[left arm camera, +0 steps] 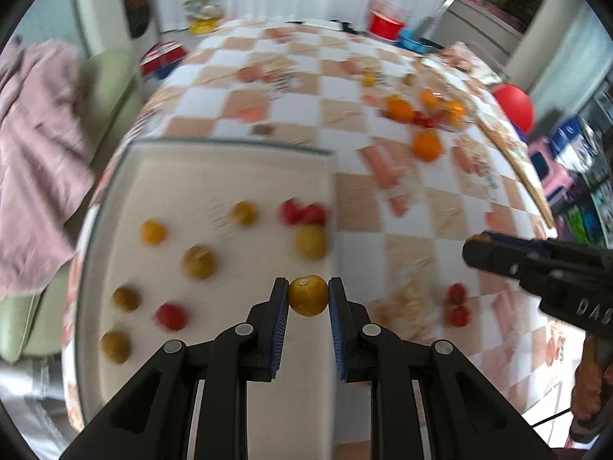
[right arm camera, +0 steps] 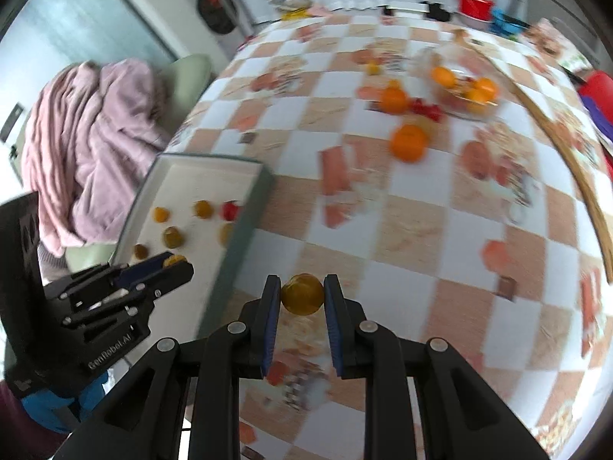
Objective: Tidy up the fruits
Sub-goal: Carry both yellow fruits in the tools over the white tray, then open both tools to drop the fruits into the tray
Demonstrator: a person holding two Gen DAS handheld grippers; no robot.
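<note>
The left gripper (left arm camera: 308, 296) is clenched on a small round yellow fruit (left arm camera: 308, 295), smooth and glossy, with a pale stem scar on its top. It holds this fruit above the near right corner of the white tray (left arm camera: 214, 176), a shallow rectangular tray with a grey rim. Inside the tray lie other small fruits, blurred: several yellow-green ones (left arm camera: 198, 262) and a few red ones (left arm camera: 171, 316), scattered apart, with a red pair (left arm camera: 302, 212) touching each other near the tray's right wall and a yellow one just below them.

The right gripper (right arm camera: 302, 294) is clenched on a second fruit (right arm camera: 302, 294), darker amber-yellow, round and slightly translucent. It holds this one outside the tray, to the right of the tray's near right wall, above the checked tablecloth (right arm camera: 402, 211).

Well beyond the tray to the right, an orange (left arm camera: 426, 145) sits alone on the cloth, and farther from the tray a clear bowl (right arm camera: 459, 88) holds more oranges, with red fruits (right arm camera: 425, 109) just beside it. Two red fruits (left arm camera: 456, 304) lie on the cloth near the tray's right side. Left of the tray a pink blanket (left arm camera: 38, 145) is draped over a green chair (left arm camera: 111, 88)
</note>
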